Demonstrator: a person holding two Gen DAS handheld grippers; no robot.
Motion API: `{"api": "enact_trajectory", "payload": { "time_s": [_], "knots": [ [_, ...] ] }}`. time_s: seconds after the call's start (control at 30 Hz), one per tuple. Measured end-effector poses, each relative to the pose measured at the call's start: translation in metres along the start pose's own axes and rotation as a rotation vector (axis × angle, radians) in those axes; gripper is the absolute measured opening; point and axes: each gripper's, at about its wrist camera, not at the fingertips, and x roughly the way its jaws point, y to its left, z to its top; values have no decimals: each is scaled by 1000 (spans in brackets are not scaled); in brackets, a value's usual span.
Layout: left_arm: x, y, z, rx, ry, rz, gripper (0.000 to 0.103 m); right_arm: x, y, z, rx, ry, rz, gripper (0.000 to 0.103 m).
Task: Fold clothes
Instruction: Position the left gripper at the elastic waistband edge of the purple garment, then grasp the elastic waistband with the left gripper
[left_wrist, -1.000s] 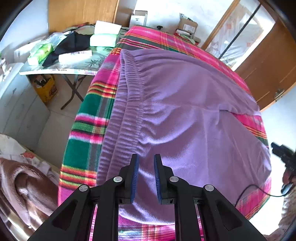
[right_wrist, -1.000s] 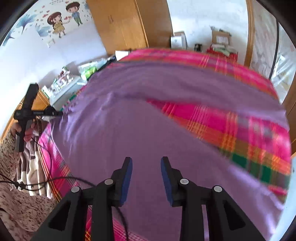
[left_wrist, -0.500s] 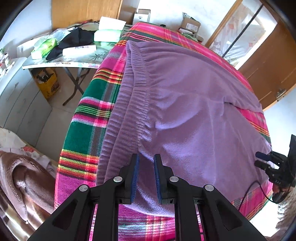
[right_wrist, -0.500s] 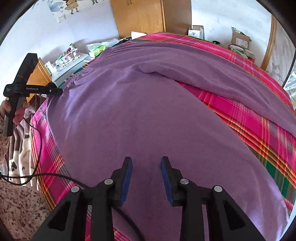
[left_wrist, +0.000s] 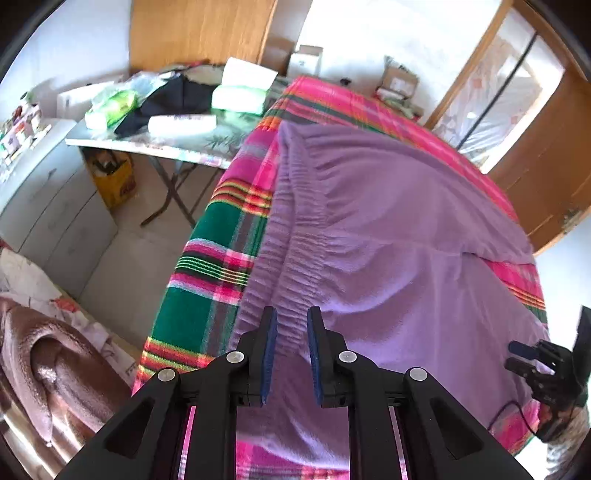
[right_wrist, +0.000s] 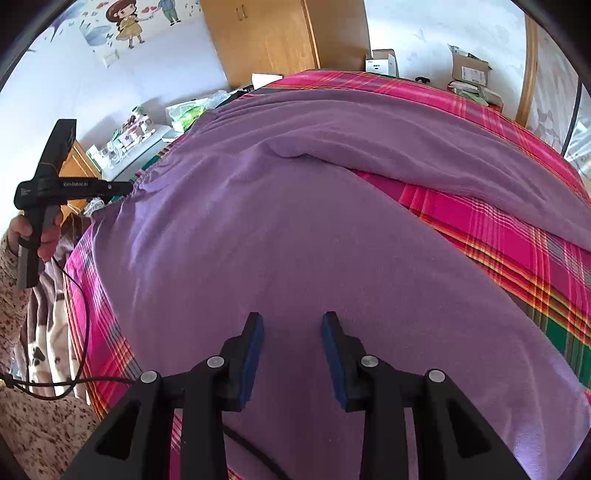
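Purple fleece trousers (left_wrist: 388, 229) lie spread on a plaid blanket (left_wrist: 207, 295) that covers the bed, waistband (left_wrist: 291, 236) toward the left. My left gripper (left_wrist: 291, 321) hangs just over the near part of the waistband, its jaws a narrow gap apart, with no cloth pinched. From the right wrist view the left gripper (right_wrist: 127, 186) shows at the waistband's edge, held by a hand (right_wrist: 22, 229). Over the nearer trouser leg (right_wrist: 295, 240) my right gripper (right_wrist: 291, 321) is open and holds nothing. It also shows as the right gripper (left_wrist: 517, 354) at the cloth's right edge.
A folding table (left_wrist: 155, 144) with packets and dark cloth stands left of the bed. White drawers (left_wrist: 48, 206) and a brown blanket (left_wrist: 55, 376) lie nearer on the left. Wooden doors (left_wrist: 546, 177) are behind on the right. A cable (right_wrist: 74, 314) trails over the bed's left edge.
The left gripper has shifted so that the waistband now runs between its fingers rather than to their left. The right gripper has come lower and nearer over the trouser leg.
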Motion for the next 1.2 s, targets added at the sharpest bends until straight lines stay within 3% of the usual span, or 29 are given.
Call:
{"api": "enact_trajectory", "payload": {
  "time_s": [0.37,0.57,0.63,0.83,1.0,1.2],
  "knots": [
    [7,-3,7,15,8,15,17,2,-1,3,26,-9,8,34],
    [8,-16,4,71,6,10,17,4,1,6,31,-11,6,34],
    [9,-19,3,94,2,30,17,5,1,7,34,-12,6,34],
    [9,-26,1,156,-29,108,2,7,-1,10,46,-16,12,34],
    [9,-5,7,87,-58,180,1,7,-1,12,55,-16,20,34],
    [6,10,13,15,-48,71,1,8,1,21,37,-33,16,34]
  ]
}}
